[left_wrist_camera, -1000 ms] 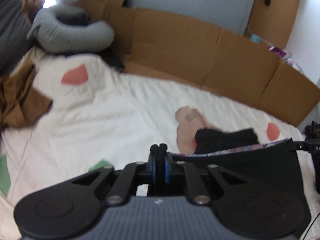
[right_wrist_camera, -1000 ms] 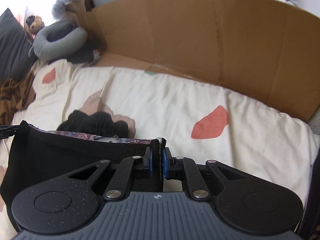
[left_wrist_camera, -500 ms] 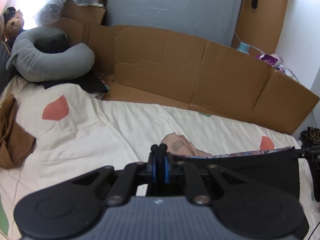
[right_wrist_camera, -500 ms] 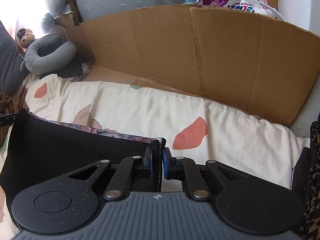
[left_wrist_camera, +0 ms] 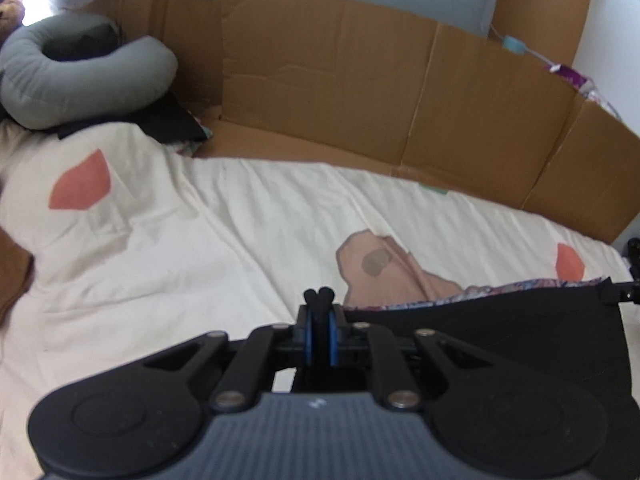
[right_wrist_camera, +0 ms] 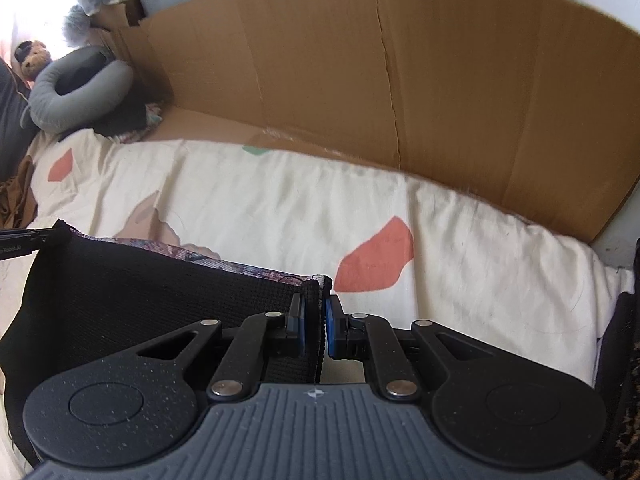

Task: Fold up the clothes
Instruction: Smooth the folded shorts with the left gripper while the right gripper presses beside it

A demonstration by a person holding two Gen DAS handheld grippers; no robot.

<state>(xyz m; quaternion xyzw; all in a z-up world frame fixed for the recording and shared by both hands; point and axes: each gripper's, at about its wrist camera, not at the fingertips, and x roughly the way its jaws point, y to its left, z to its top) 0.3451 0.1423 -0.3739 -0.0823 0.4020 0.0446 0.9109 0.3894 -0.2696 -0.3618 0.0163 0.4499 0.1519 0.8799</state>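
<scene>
Both claws pinch the same black garment [right_wrist_camera: 152,292], one at each top corner, so it hangs stretched between them above the bed [left_wrist_camera: 240,216]. The left claw [left_wrist_camera: 319,300] has its fingers pressed together on a bunched corner of the cloth, which pokes up as two dark nubs; the pads are mostly hidden by that fabric. The right claw [right_wrist_camera: 316,312] grips the other corner, with a thick fold of black knit filling the narrow gap between its blue pads [right_wrist_camera: 330,320].

In the left view the garment [left_wrist_camera: 500,332] runs off to the right, where only the tip of the right claw shows at the picture's edge. A patterned band, perhaps a lining, shows along the top hem, too blurred to read. The lower part of the garment is hidden behind both claw bodies, so its shape and length cannot be told.

The bed's cream cover carries coral patches. Cardboard [right_wrist_camera: 400,80] stands along its far side. A grey pillow [left_wrist_camera: 80,76] lies at the far left corner, with dark cloth half hidden beneath it. A brown cloth [right_wrist_camera: 16,196] is cut off at the left edge.
</scene>
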